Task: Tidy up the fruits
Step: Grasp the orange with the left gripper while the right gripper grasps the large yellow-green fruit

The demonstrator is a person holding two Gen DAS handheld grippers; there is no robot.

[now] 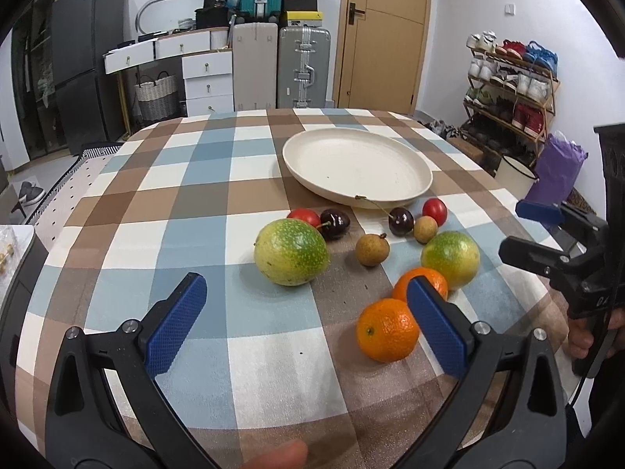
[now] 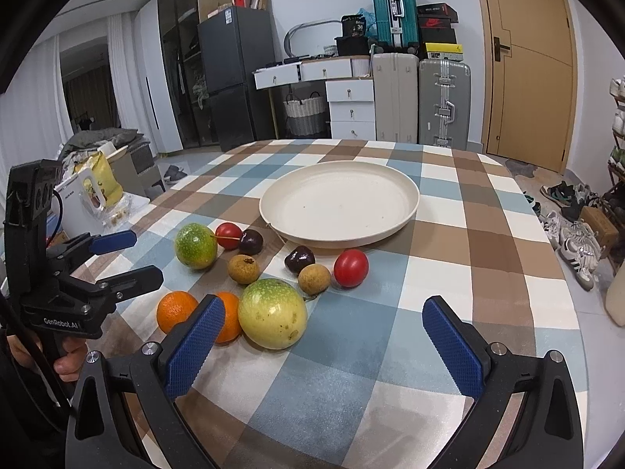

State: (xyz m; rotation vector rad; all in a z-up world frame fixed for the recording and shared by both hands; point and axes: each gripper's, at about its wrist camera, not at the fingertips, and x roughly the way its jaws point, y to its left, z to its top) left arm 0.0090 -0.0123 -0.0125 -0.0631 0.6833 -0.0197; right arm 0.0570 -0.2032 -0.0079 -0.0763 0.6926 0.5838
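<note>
A: What covers the tabletop (image 2: 488, 242)?

B: A checked cloth (image 1: 164, 211) in blue, brown and white squares. A cream plate (image 2: 408, 185) sits toward the far side with no fruit on it.

A: And the fruit?

B: All on the cloth, just in front of the plate. Two green-yellow round fruits (image 1: 291, 252), two oranges (image 1: 386, 330), two red tomatoes (image 2: 350, 267), two dark cherries (image 1: 401, 221) and two small brown fruits (image 2: 243, 269). The oranges touch each other, and one tomato touches a cherry.

A: How do the tools stand?

B: The left tool (image 1: 306, 320) hangs over the near edge with its blue pads spread wide and nothing between them; the nearer orange lies just beside its right pad. The right tool (image 2: 324, 346) is also wide apart and holds nothing, with one green-yellow fruit just beside its left pad.

A: What about the room?

B: Behind the tabletop stands a wooden door (image 1: 384, 35), two upright suitcases (image 2: 443, 103), and a teal suitcase (image 2: 392, 9) on top beside stacked shoe boxes. White drawers (image 2: 351, 107) stand next to a woven basket (image 1: 156, 95), and a dark fridge (image 2: 238, 78) stands to the left. A shoe rack (image 1: 511, 82) full of sneakers lines the right wall, with a purple bag (image 1: 556, 168) near it.
</note>
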